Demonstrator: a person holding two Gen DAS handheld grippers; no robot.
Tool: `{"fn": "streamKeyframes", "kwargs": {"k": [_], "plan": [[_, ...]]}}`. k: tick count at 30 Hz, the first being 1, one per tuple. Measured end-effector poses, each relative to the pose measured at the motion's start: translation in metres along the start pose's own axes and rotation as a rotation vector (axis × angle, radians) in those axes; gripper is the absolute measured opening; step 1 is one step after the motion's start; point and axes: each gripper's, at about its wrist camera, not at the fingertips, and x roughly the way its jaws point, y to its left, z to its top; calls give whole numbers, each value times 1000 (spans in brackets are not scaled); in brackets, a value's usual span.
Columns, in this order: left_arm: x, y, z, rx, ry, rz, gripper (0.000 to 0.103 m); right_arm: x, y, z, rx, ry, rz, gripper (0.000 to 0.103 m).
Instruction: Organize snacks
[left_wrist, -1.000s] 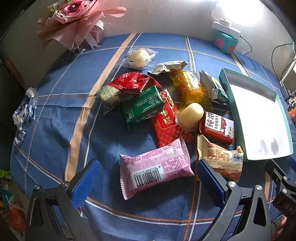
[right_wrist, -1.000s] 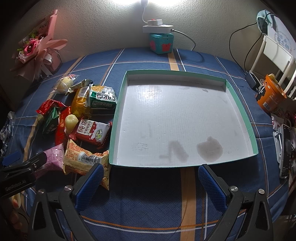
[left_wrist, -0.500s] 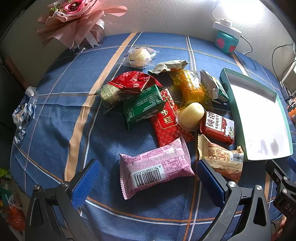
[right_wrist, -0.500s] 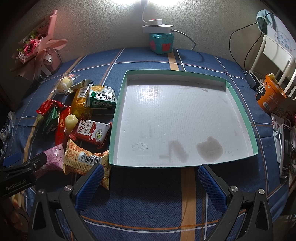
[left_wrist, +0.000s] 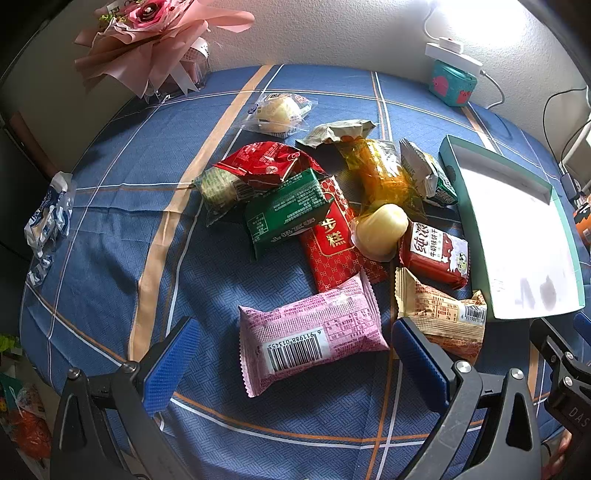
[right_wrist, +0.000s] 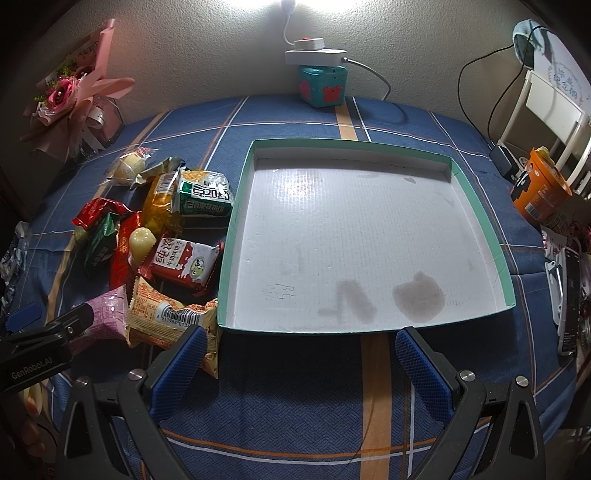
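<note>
Snacks lay heaped just ahead of the left gripper (left_wrist: 295, 354), whose fingers stood wide apart and empty, and the pink packet (left_wrist: 310, 334) sat nearest, straight in front and between the two pads, its long axis running across the gap rather than along it. The right gripper (right_wrist: 301, 362), also spread and empty, faced the empty tray (right_wrist: 476, 206), so the left one looked better placed for the first pick.

left black two-finger gripper with blue pads (left_wrist: 295, 354): held low in frame, jaws spread wide, nothing gripped | right black two-finger gripper with blue pads (right_wrist: 301, 360): held low in frame, jaws spread wide, nothing gripped
</note>
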Motion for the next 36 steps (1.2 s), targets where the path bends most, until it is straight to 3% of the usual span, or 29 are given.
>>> {"fn": "streamKeyframes", "kwargs": {"k": [28,33,36], "plan": [[1,4,0,-19,-1,3,103,1,3,-1,-5,-1,10,103],[7,24,3,-114,16,25,103,2,13,1,26,15,135,103],[17,36,3,-181,58,16,103,4,34,1,-25,24,161,103]]}}
